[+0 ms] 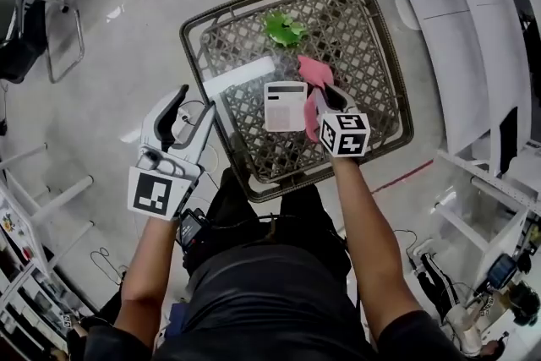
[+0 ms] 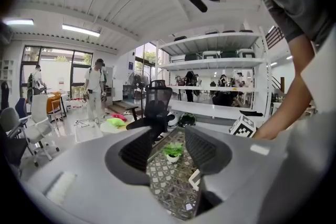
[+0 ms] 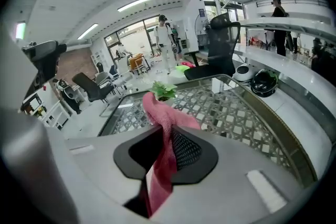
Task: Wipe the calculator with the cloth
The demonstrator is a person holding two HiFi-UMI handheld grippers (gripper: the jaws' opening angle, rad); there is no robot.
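Cloth (image 1: 314, 70) pinched in closed right claw (image 3: 167, 144) just right of calculator (image 1: 285, 106); left claw (image 2: 170, 152) agape, empty, well left of it. Pickup done, wiping seemingly unstarted.

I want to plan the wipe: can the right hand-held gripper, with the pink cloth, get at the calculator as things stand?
Probably yes. The right hand-held gripper, shut on the pink cloth, is just beside the calculator, and nothing covers it.

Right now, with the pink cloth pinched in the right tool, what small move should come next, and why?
Probably lower the right gripper toward the calculator so the pink cloth meets its face: the jaws are shut on the cloth, which hangs beside the calculator's right edge.
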